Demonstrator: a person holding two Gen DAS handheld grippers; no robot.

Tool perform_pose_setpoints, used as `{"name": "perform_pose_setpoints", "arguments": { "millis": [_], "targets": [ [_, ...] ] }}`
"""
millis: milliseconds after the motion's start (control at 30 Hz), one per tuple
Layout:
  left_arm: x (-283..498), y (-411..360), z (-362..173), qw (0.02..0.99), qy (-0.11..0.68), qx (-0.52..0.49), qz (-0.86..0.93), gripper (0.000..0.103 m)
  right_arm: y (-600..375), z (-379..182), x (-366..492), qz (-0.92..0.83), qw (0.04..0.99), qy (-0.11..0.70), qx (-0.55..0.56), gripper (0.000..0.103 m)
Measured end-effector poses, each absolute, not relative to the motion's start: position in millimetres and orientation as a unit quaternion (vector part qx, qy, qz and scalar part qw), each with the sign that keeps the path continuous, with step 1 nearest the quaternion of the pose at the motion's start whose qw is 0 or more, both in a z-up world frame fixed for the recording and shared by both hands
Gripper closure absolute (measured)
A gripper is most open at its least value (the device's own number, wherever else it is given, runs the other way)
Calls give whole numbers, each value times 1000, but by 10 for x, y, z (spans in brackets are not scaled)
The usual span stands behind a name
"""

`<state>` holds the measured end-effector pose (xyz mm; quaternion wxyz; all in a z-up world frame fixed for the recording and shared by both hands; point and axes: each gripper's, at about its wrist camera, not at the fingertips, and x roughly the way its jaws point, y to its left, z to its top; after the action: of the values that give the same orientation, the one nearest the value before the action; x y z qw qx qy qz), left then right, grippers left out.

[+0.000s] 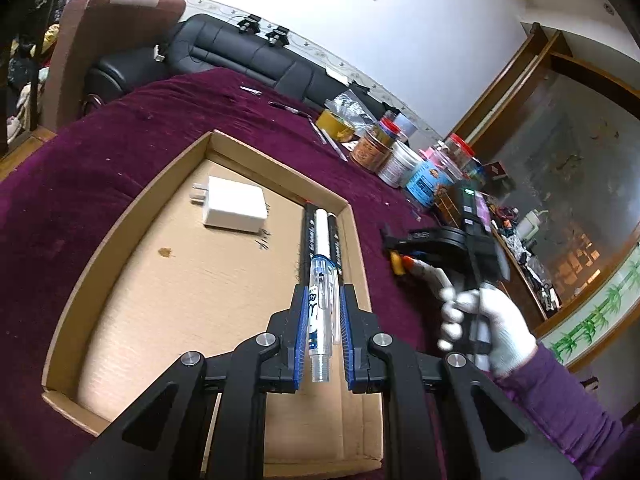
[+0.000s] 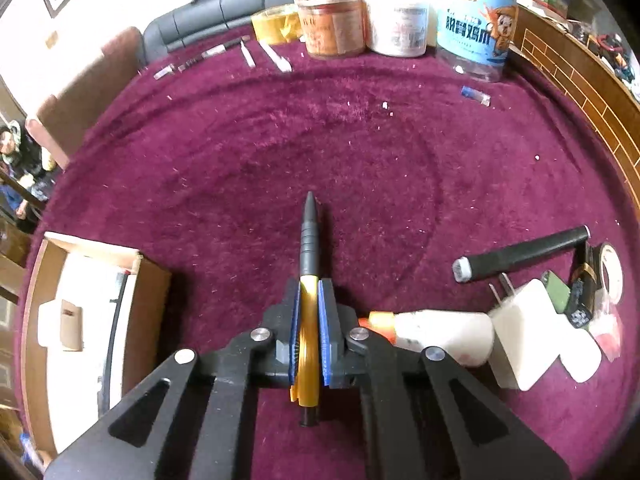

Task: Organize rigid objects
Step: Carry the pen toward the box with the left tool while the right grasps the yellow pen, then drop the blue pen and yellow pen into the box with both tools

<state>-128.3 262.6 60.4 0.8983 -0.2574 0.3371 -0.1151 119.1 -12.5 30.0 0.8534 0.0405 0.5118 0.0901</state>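
A wide table covered in a plum-coloured cloth [image 2: 320, 140] fills both views, largest of all. On it sits a shallow, open cardboard tray [image 1: 120, 216], holding a white charger block [image 1: 234, 209] near its far end and a few dark pens [image 1: 334, 236] lined up along its right wall. The left gripper [image 1: 323, 320] hovers over that same right side, jaws slightly apart around a clear blue pen [image 1: 320, 312]; whether they grip it or have just let go cannot be told. The right gripper [image 2: 309, 320] is clamped on a yellow pen [image 2: 308, 344] with a dark grey tip, above bare cloth just right of the tray. The sorting looks partly done: a glue bottle [image 2: 440, 334], a second white charger [image 2: 528, 332], a black tube [image 2: 524, 254] and small pens by the jars [image 2: 396, 12] at the far edge remain outside. Most of the tray floor is free, and the cloth's middle gives open room; clutter crowds only the right and far edges.
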Motion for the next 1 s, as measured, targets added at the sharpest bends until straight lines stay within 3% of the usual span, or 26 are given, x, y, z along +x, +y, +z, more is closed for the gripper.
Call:
{"name": "perform_pose_setpoints", "arguments": {
  "millis": [367, 900, 1000],
  "targets": [
    [-797, 2758, 711, 897, 387, -204, -70, 91, 127, 723, 910, 218, 830, 501, 109, 97],
    [-176, 2684, 282, 851, 481, -203, -59, 91, 1233, 280, 1036, 279, 775, 560, 93, 96],
    [-218, 2700, 308, 853, 474, -207, -63, 84, 1304, 208, 1096, 274, 771, 567, 91, 96]
  ]
}}
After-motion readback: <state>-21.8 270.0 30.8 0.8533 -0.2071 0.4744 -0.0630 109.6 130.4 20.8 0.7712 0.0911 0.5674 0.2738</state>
